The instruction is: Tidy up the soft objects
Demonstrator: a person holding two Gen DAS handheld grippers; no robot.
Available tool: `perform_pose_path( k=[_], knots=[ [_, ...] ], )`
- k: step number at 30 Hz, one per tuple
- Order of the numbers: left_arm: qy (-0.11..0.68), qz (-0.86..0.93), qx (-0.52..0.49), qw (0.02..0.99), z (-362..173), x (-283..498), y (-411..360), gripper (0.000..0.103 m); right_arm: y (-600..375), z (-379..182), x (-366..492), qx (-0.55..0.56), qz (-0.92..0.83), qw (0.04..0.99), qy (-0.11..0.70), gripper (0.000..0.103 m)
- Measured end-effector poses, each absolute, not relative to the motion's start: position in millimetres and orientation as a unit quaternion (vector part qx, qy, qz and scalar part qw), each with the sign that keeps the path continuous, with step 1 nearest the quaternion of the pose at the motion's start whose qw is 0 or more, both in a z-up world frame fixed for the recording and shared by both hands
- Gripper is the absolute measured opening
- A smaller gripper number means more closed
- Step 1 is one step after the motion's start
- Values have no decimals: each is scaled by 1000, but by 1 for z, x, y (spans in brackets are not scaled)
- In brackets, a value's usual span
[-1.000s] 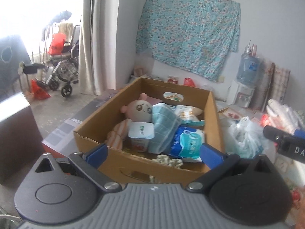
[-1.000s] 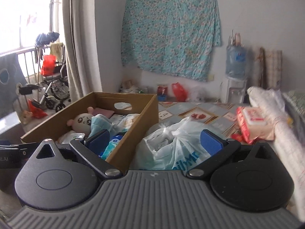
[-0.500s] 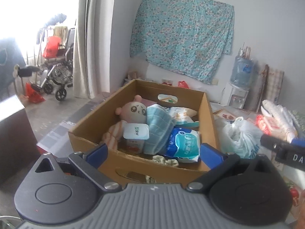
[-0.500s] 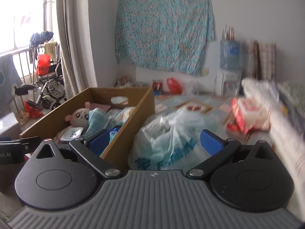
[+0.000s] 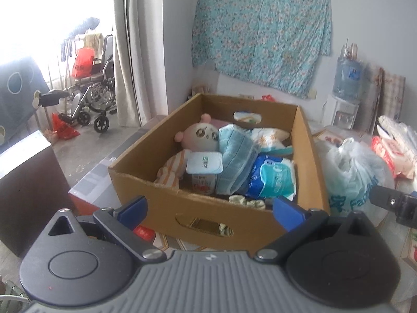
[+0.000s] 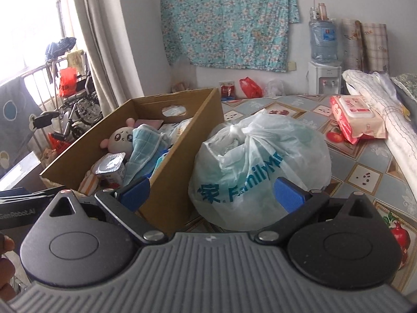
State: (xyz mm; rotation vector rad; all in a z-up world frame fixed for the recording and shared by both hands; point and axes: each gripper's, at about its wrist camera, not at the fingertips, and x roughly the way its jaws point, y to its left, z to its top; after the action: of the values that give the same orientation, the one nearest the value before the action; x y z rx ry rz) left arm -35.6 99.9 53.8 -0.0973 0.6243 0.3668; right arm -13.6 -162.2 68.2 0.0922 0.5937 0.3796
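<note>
A cardboard box sits on the table and holds a plush doll, a blue folded cloth, a blue tissue pack, a yogurt cup and a striped cloth. A tied white plastic bag lies right of the box. My left gripper is open and empty before the box's near wall. My right gripper is open and empty, its fingers on either side of the bag's near end.
A red-and-white wipes pack and a white rolled quilt lie at the table's right. A water dispenser stands by the back wall. A wheelchair stands on the floor to the left. A dark cabinet is at near left.
Both grippers have drawn back and risen a little, so the box and the bag show more fully. The right view has swung slightly right. Both stay open.
</note>
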Motion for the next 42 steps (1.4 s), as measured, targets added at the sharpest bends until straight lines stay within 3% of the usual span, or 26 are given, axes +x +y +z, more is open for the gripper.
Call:
perform_pose_path(
  k=[42],
  knots=[
    [360, 174, -47, 915, 32, -22, 94, 103, -131, 47, -2, -11, 211, 914, 346, 102]
  ],
)
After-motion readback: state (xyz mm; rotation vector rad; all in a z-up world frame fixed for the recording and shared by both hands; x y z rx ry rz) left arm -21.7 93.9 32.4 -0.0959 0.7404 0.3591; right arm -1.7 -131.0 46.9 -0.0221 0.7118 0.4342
